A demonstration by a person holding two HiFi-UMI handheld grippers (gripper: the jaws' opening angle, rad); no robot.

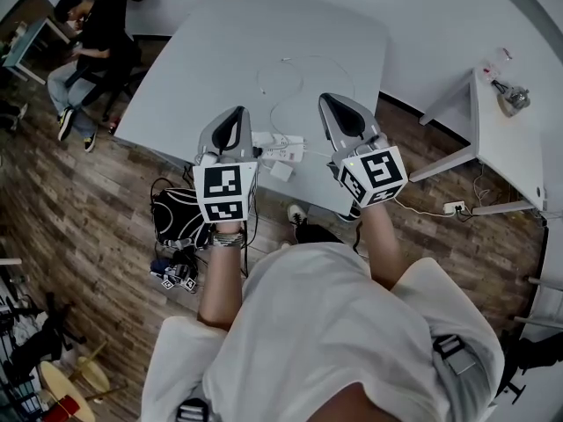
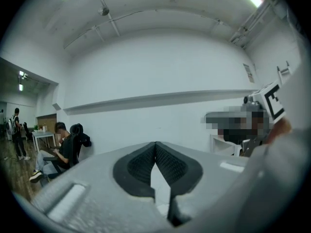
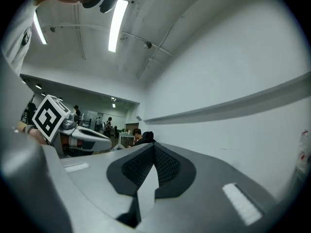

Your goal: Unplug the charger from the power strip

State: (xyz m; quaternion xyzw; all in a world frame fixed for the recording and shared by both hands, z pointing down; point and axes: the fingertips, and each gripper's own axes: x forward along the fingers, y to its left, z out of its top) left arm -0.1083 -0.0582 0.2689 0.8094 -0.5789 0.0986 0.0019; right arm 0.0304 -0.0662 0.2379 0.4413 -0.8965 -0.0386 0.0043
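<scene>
On left gripper point(image 1: 236, 112): square-marker cube point(image 1: 223, 192).

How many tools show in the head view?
2. The left tool is over the near edge of the table, by the power strip; the right tool is beside it. None seems hidden.

A white short-sleeved shirt point(image 1: 325, 323) covers the person. The grey left tongs point(image 1: 236, 112) and right tongs point(image 1: 332, 102) have black ribbed pads point(image 2: 141, 166) and black-and-white marker cubes point(image 1: 222, 192) nearest the shirt.

Left tongs point(image 1: 236, 112) hide one end of the small, indistinct power strip point(image 1: 281, 145)
</scene>
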